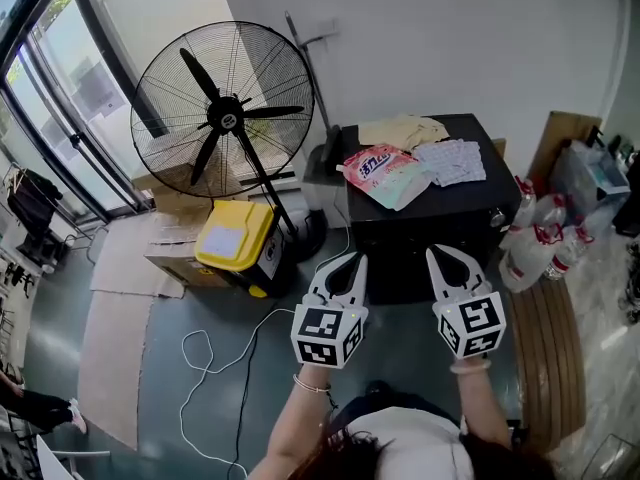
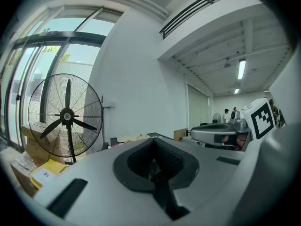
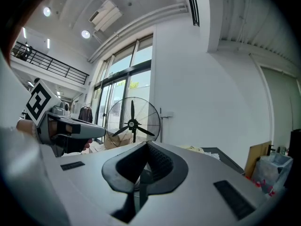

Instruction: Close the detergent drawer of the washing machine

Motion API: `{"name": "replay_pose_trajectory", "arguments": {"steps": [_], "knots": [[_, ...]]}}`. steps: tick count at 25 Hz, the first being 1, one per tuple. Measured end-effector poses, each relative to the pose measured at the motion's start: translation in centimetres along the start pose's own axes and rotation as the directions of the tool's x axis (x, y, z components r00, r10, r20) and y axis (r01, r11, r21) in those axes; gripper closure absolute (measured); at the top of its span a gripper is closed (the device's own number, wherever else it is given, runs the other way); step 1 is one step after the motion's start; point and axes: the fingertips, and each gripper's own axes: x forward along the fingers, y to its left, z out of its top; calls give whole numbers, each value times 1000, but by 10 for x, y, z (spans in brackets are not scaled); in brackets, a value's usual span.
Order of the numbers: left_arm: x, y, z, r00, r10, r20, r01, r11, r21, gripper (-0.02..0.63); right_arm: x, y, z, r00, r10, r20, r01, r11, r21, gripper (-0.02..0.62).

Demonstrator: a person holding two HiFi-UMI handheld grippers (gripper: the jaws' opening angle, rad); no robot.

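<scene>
While they hover side by side just near of the black machine [image 1: 450, 208], the left gripper [image 1: 352, 261] and right gripper [image 1: 436, 252] have jaws pressed together, empty.

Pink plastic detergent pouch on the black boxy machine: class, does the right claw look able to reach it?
Probably yes: the pink plastic pouch lies uncovered on the black boxy machine, nothing between it and the shut right claw, which must open first.

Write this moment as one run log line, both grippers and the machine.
left gripper: shut, empty | right gripper: shut, empty | black machine: in front | drawer: not visible
</scene>
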Motion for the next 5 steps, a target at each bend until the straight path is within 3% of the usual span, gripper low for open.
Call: {"name": "replay_pose_trajectory", "arguments": {"steps": [5], "knots": [[4,12,-3,1000,-2,-5,2,1000,-4,588,9,-1,-3,1000,-17,-1,17,1000,3,569]]}}
